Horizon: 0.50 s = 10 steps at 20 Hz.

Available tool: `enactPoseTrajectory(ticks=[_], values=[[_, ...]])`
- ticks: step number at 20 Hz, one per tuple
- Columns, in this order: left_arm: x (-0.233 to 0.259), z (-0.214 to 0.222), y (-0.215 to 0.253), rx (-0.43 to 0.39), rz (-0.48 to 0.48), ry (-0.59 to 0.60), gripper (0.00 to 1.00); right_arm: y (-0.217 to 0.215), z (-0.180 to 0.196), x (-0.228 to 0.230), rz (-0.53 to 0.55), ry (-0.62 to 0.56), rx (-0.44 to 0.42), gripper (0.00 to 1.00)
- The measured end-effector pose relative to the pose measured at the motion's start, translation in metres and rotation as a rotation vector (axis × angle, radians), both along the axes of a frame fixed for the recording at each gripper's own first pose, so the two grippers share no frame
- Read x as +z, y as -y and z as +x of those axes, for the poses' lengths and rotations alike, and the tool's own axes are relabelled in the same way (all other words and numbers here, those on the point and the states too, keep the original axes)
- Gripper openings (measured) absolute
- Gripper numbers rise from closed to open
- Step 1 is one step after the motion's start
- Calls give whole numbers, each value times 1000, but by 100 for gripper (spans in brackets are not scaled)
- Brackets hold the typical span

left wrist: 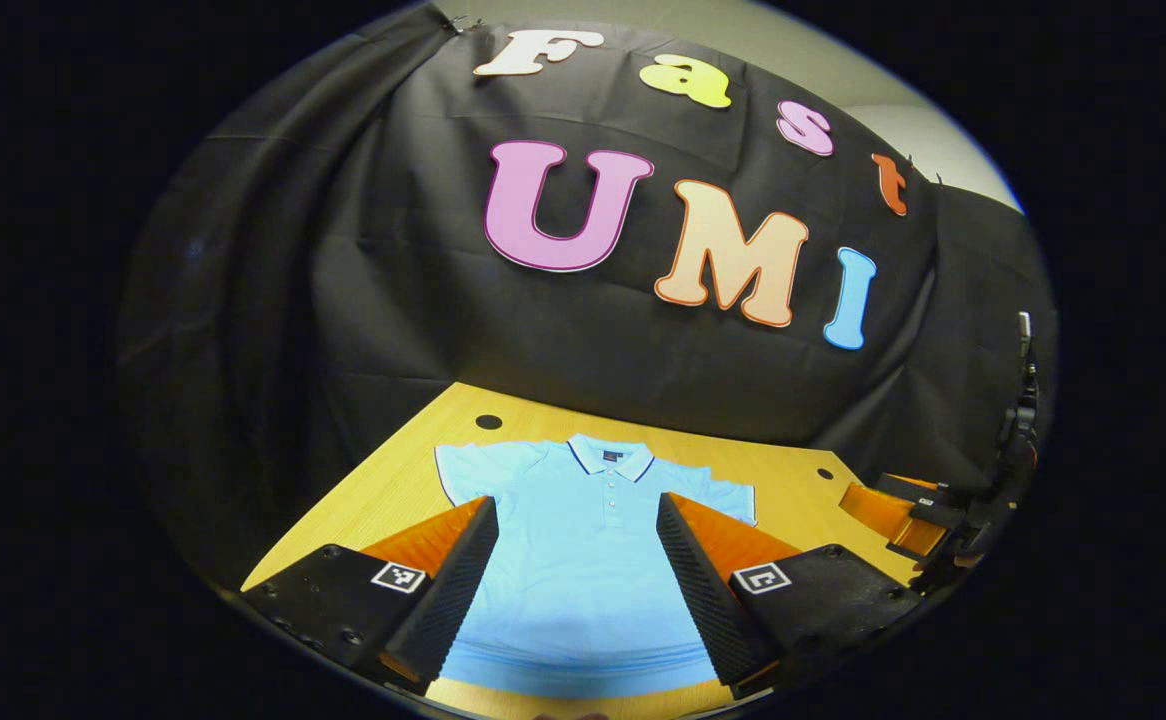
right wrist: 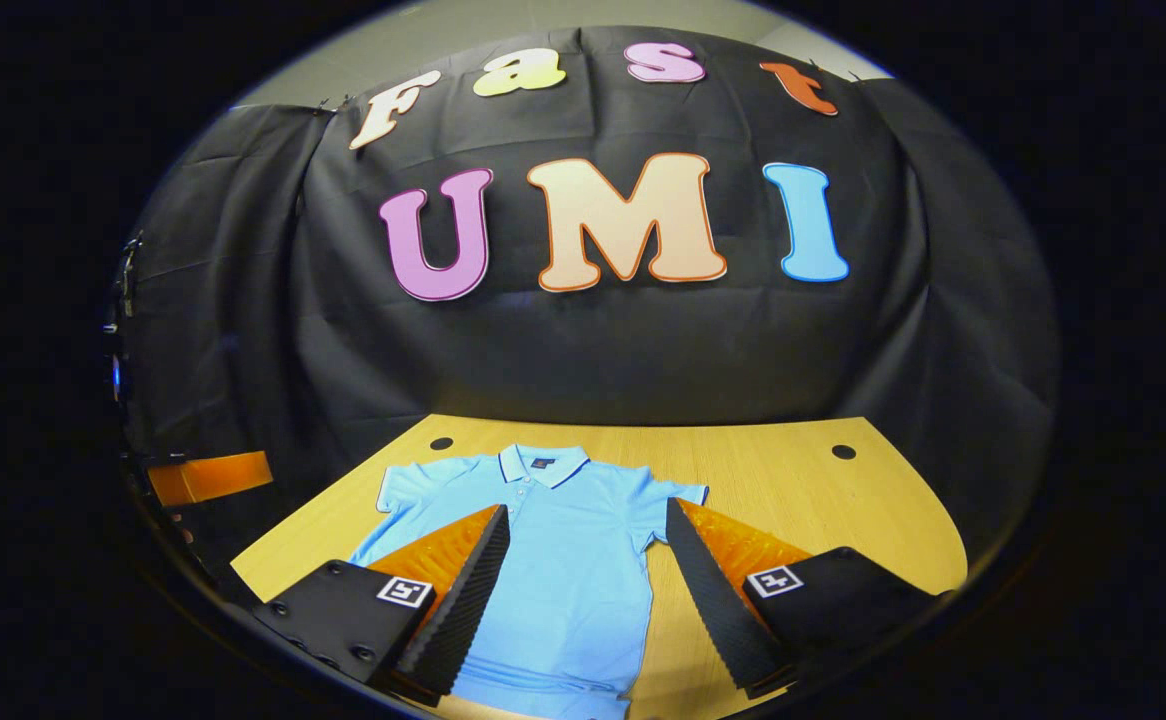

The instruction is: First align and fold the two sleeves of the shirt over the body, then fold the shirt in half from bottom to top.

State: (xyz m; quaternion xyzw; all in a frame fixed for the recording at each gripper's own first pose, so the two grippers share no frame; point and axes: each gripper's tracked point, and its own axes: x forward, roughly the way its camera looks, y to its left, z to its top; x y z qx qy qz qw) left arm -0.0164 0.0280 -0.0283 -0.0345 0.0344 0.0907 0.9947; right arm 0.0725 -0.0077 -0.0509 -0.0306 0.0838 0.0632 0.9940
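A light blue polo shirt (left wrist: 583, 530) is laid flat and face up on the wooden table (left wrist: 383, 490), collar toward twelve o'clock and hem toward six, so that both short sleeves are spread out and free to be folded inward. In the left gripper view, the left claw (left wrist: 578, 575) is held wide open above the lower body of the shirt, with nothing gripped; its fingers frame the torso at about eight and four o'clock, which suggests a start pose rather than a grasp. At three o'clock in the same view the right claw is seen, well apart from the shirt. In the right gripper view, the right claw (right wrist: 588, 590) is likewise spread wide and empty, and the shirt (right wrist: 543, 560) is placed left of centre. No sleeve is folded yet, so the task is judged unstarted.
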Motion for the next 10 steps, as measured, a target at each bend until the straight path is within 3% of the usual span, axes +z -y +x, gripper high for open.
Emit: enactPoseTrajectory(ticks=[10], values=[[-12,-7,-9,101,-21,-37,95,60,146,-44,-84,-102,-40,98]])
